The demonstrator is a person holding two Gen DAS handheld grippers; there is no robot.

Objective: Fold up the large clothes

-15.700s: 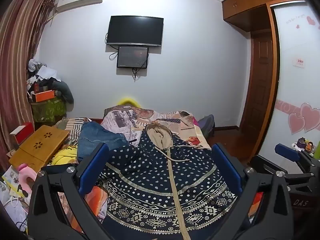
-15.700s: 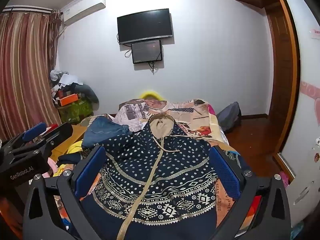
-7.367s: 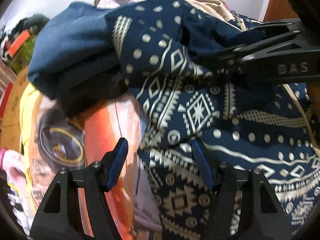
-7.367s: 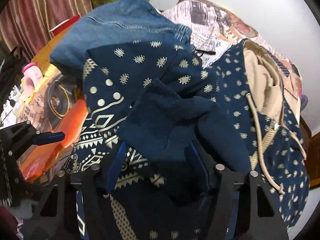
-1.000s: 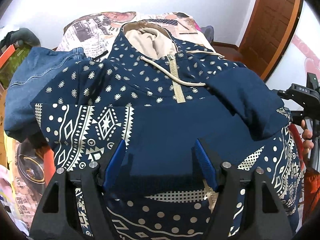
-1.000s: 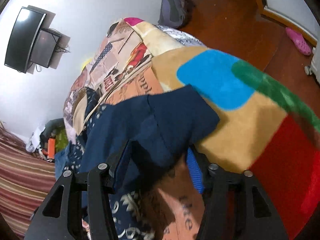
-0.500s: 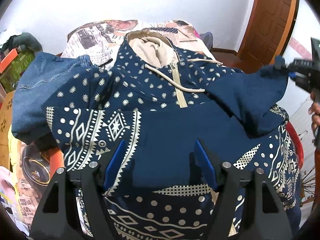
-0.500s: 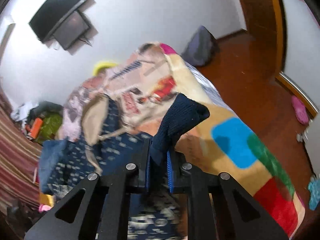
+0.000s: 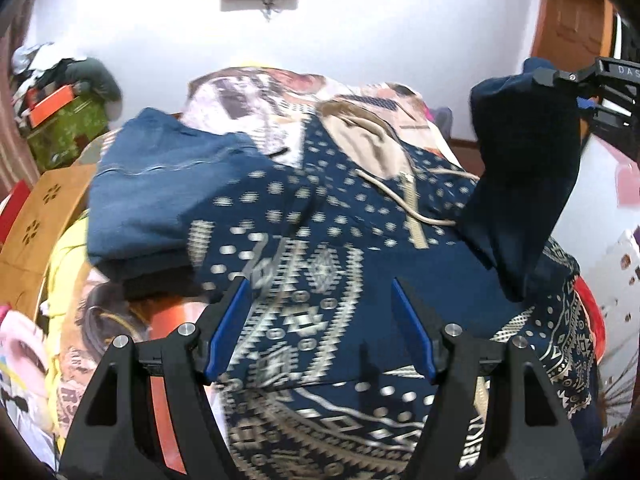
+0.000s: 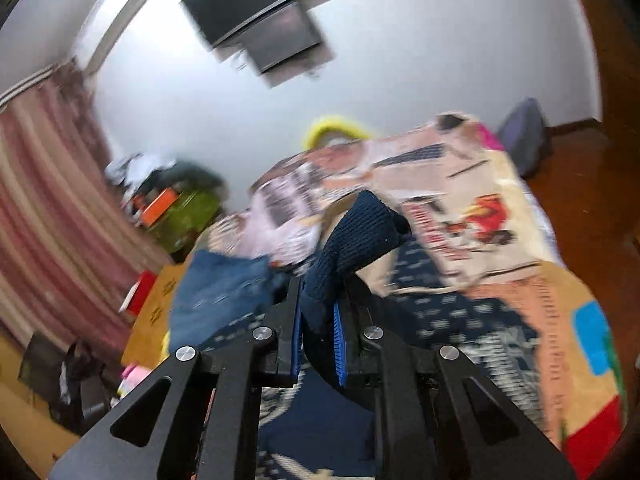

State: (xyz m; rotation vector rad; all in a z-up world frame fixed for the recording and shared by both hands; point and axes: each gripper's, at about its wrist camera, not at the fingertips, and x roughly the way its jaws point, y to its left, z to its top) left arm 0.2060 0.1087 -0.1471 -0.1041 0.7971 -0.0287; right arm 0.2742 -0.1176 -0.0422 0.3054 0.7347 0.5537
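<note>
A navy patterned hoodie (image 9: 360, 216) with a tan hood lies face up on the bed. Its right sleeve (image 9: 520, 184) hangs lifted above the chest. My right gripper (image 9: 560, 80) holds that sleeve at the upper right of the left wrist view. In the right wrist view the right gripper (image 10: 322, 280) is shut on the ribbed navy cuff (image 10: 360, 232), which sticks out past the fingers. My left gripper (image 9: 319, 283) hovers open over the hoodie's patterned lower left part, with nothing between its pads.
Folded jeans (image 9: 168, 192) lie left of the hoodie on the printed blanket (image 10: 480, 216). A wooden lap table (image 9: 44, 216) and a green box (image 9: 64, 128) stand at the left. A wall screen (image 10: 260, 12) hangs beyond the bed. A backpack (image 10: 524, 136) sits on the floor by the door (image 9: 568, 20).
My right gripper closed on the sleeve cuff at the bed's right edge and raised it, rolling upright. My left gripper drew up and to the left, still open.
</note>
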